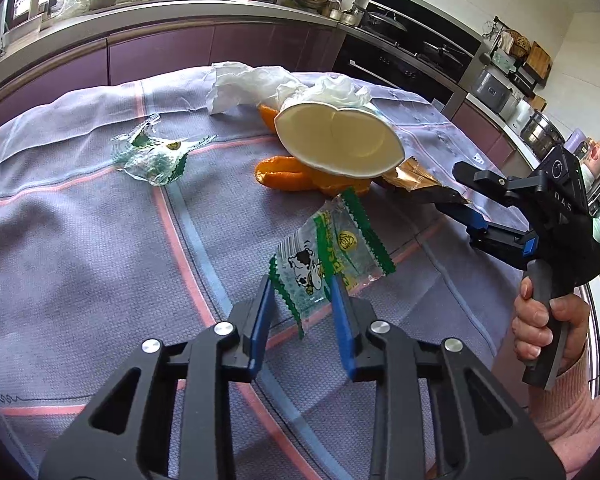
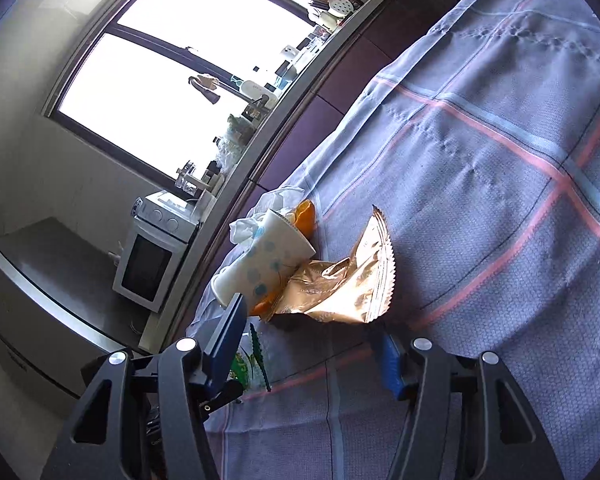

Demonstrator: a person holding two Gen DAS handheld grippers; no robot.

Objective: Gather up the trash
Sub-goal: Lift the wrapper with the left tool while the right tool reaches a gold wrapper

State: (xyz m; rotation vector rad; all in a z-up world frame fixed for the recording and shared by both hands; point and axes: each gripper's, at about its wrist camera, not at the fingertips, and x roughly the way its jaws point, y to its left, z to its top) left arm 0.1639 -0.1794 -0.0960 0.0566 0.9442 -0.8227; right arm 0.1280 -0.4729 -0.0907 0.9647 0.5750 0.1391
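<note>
We stood in a home kitchen: a long worktop point(image 1: 204, 8) crowded with utensils and jars, purple cabinet fronts point(image 1: 160, 50), a built-in black oven point(image 1: 400, 60), a white microwave point(image 2: 152, 256) and a big window point(image 2: 172, 64).

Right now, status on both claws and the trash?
Left claw straddling cow-print candy wrapper, contact unclear. Right claw open, nosing at gold wrapper. Crushed paper cup, orange peels crowd it.

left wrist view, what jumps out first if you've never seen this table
A squashed paper cup lies on its side mid-cloth, its mouth facing the camera, over orange peel and in front of crumpled tissue. Nearer, the left gripper straddles a green cow-print wrapper; the right gripper reaches toward a gold wrapper.
</note>
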